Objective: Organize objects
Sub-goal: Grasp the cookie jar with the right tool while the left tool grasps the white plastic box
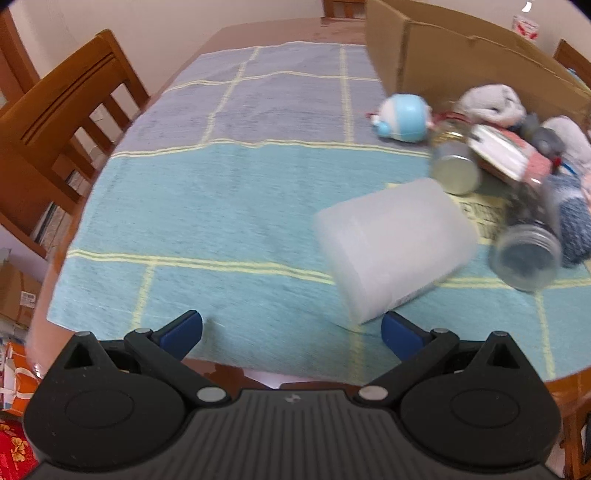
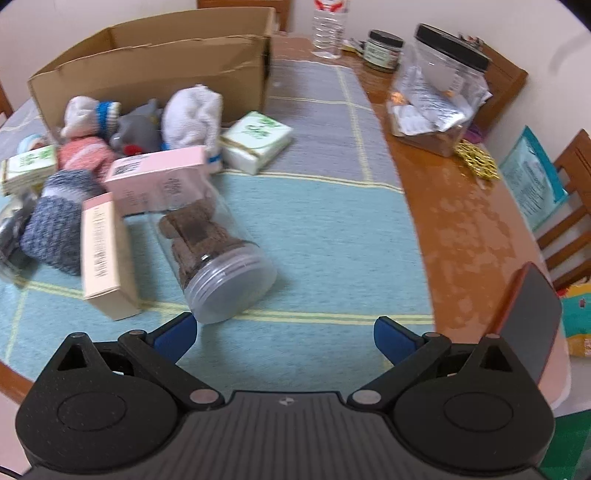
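Note:
A heap of objects lies in front of an open cardboard box (image 2: pixel 155 70) on a blue-green cloth. In the right wrist view a clear jar (image 2: pixel 214 254) with brown pieces inside lies on its side, just beyond my right gripper's (image 2: pixel 284 334) left finger. Pink boxes (image 2: pixel 159 177), rolled socks (image 2: pixel 55 218) and green-white packs (image 2: pixel 258 142) lie behind it. In the left wrist view a white frosted cylinder (image 1: pixel 391 251) lies on its side just ahead of my left gripper (image 1: pixel 291 330), to its right. Both grippers are open and hold nothing.
Wooden chairs (image 1: pixel 62 122) stand at the left table edge. On the bare wood at the right are a black-lidded jar (image 2: pixel 439 92), a small jar (image 2: pixel 382 50), a water bottle (image 2: pixel 328 26), gold beads (image 2: pixel 476 162) and a phone (image 2: pixel 528 314). Bare cloth (image 1: pixel 207 206) lies to the left of the heap.

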`<control>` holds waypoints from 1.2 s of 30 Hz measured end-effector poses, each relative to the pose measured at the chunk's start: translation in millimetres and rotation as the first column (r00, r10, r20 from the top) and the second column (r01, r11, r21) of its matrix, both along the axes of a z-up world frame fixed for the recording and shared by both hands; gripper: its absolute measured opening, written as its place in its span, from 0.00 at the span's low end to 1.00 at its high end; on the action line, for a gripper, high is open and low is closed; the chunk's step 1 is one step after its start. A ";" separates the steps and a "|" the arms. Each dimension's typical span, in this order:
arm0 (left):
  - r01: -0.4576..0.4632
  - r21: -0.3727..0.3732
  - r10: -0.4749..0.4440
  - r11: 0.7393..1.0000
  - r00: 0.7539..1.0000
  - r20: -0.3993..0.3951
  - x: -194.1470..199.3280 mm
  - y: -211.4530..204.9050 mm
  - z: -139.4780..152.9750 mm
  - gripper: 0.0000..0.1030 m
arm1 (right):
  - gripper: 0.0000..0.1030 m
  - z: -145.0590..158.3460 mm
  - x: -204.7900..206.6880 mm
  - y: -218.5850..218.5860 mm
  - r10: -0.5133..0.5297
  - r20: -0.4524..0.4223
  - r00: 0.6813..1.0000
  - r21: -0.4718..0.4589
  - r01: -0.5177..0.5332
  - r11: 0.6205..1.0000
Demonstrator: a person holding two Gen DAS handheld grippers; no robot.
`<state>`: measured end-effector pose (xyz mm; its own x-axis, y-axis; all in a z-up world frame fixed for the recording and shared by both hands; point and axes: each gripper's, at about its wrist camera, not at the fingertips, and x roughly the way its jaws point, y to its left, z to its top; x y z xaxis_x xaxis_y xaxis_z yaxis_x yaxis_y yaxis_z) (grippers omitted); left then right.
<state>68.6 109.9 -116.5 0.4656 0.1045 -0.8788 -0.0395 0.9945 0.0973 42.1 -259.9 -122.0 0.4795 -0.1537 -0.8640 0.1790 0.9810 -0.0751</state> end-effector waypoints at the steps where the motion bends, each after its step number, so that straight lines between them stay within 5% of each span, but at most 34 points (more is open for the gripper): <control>1: -0.008 0.003 0.008 1.000 1.000 0.000 3.5 3.9 0.5 0.99 | 1.00 -0.4 0.7 -2.9 -0.007 0.000 1.000 -0.002 0.007 1.000; 12: -0.043 0.018 0.042 0.999 0.999 0.011 31.5 22.7 1.1 0.99 | 1.00 -5.3 12.9 -20.9 -0.084 -0.012 0.996 -0.029 0.083 0.996; 23: 0.177 -0.122 -0.175 0.977 0.984 0.033 25.4 -8.0 21.3 0.99 | 1.00 16.4 10.7 -10.5 -0.135 0.008 0.991 0.189 0.131 0.973; 36: 0.265 -0.173 -0.261 0.949 0.964 0.045 54.9 -29.5 15.7 0.99 | 1.00 11.8 43.4 1.9 -0.248 -0.038 0.968 0.217 0.250 0.944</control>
